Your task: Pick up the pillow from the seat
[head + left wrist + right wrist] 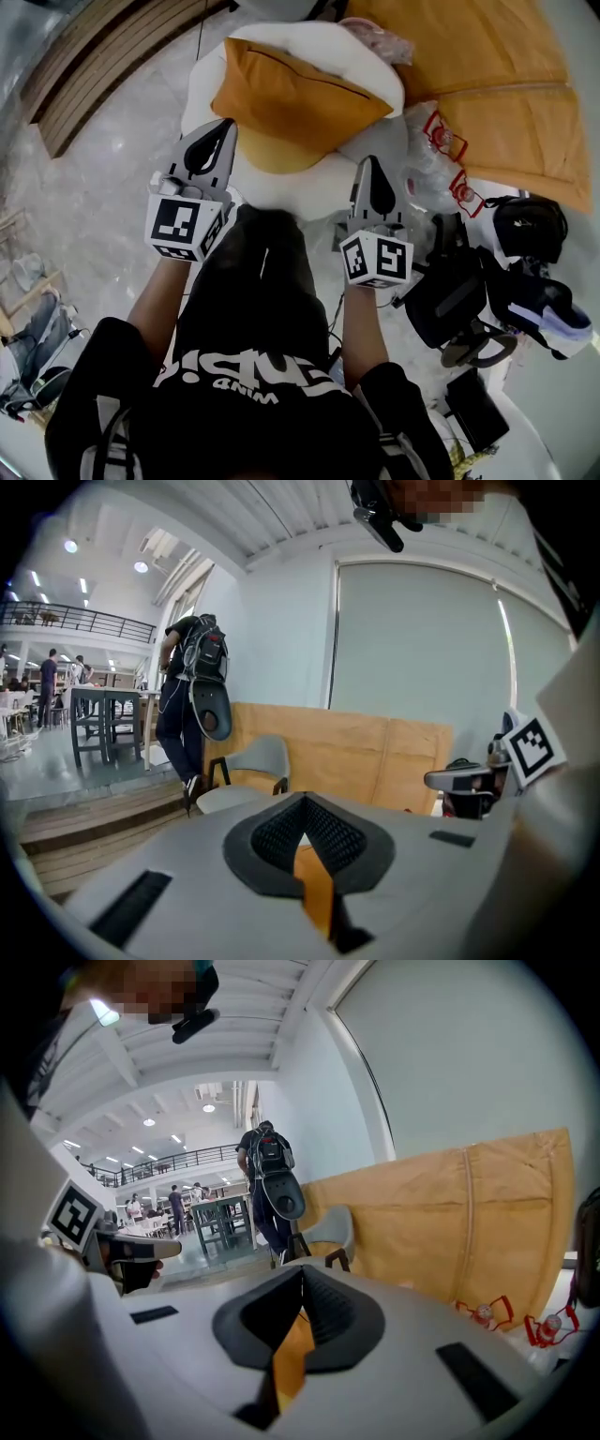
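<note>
Head view shows the orange pillow (291, 98) lying slanted across the white seat (204, 89). It looks light, soft and plump, and will likely sag when lifted. A firm pinch on a corner or along the near edge seam seems the surest hold. The left tongs (227, 127) and right tongs (373, 164) are both closed tight with nothing between them. They are held out side by side on bent forearms, tips toward the pillow's near edge and apparently clear of it.

A black T-shirt (272, 422) with white lettering (253, 375) is worn; the grey tapered left gripper (225, 129) and right gripper (367, 165) are each fitted with a black-and-white marker cube (183, 225).
</note>
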### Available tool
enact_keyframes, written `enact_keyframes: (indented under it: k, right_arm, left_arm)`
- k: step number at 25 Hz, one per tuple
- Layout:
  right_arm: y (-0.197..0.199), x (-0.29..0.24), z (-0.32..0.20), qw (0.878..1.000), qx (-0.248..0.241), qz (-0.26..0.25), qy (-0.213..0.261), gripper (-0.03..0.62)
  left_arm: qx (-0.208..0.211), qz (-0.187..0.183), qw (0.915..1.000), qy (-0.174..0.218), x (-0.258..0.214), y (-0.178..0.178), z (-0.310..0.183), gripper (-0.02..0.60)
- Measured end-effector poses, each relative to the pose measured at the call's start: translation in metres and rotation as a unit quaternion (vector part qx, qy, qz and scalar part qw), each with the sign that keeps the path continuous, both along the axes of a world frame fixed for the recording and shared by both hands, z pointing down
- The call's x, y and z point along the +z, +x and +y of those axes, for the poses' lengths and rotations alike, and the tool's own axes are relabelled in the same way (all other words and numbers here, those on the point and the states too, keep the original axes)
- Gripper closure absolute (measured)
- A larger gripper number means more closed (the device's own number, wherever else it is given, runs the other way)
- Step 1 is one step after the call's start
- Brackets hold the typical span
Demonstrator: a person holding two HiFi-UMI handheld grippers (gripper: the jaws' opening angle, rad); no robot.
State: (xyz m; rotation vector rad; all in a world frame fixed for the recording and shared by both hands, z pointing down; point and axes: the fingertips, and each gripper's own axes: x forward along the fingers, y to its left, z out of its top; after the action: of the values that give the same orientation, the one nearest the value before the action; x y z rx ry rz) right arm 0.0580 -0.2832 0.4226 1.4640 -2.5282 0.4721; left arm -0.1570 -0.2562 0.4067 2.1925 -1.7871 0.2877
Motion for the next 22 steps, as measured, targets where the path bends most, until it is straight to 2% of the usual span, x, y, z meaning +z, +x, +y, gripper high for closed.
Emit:
enact_keyframes:
  k: [12,19,22]
  right_arm:
    - [0.011,0.105,0.023,0.998,0.013,-0.001,-0.060,0.572]
    - [0.014,0.127,0.025,0.997,0.016,-0.005,-0.071,0.572]
    - [0.013,0.133,0.014,0.998,0.017,-0.002,-0.065,0.572]
  left_arm:
    - [0.001,-0.010,0.9984,-0.056,0.113,0.011,0.011,0.572]
    - [-0.001,-0.005,0.9980,-0.063,0.128,0.014,0.009,0.572]
    - [0.000,-0.016,0.9977,-0.066,0.135,0.011,0.001,0.572]
